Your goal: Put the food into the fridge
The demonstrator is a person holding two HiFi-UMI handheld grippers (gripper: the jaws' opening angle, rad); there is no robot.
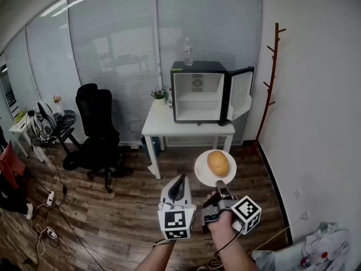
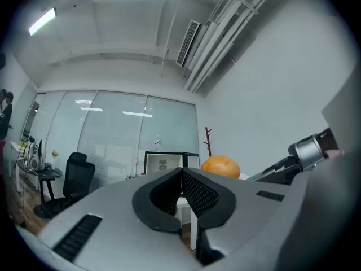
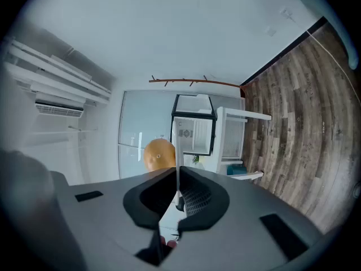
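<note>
Hard to call what the round golden-orange food item [image 1: 218, 163] is, bun or fruit, its surface is too small to read; the inside of the small black fridge [image 1: 198, 68] shows only as a pale blank; the person's forearms are cut off by the bottom edge, and so is a heap of white stuff in the lower right corner; in the right gripper view the round white plate [image 1: 202, 174] shrinks to a thin white edge running between the jaws; in the left gripper view it sits almost wholly behind the gripper body, with only the food poking up above it.

Round the room now: the fridge stands on a white table [image 1: 163, 124] in front of the blinds, its door [image 1: 240, 92] swung open to the right; a clear plastic bottle [image 1: 188, 52] stands upright on top; a small potted plant [image 1: 159, 96] is on the table just left of the fridge; a black office chair [image 1: 96, 123] is left of the table; a reddish-brown wooden coat stand [image 1: 269, 78] leans by the right wall; cables and a power strip [image 1: 49, 198] trail over the wooden floor [image 1: 113, 208]; open floorboards lie between the plate and the table, which are well apart.

The tools: the right gripper [image 1: 220, 184] is pinched tight on the plate's near rim and holds it level, with the food at its middle; the left gripper [image 1: 179, 182] is just beside it, jaws pressed together on nothing.
</note>
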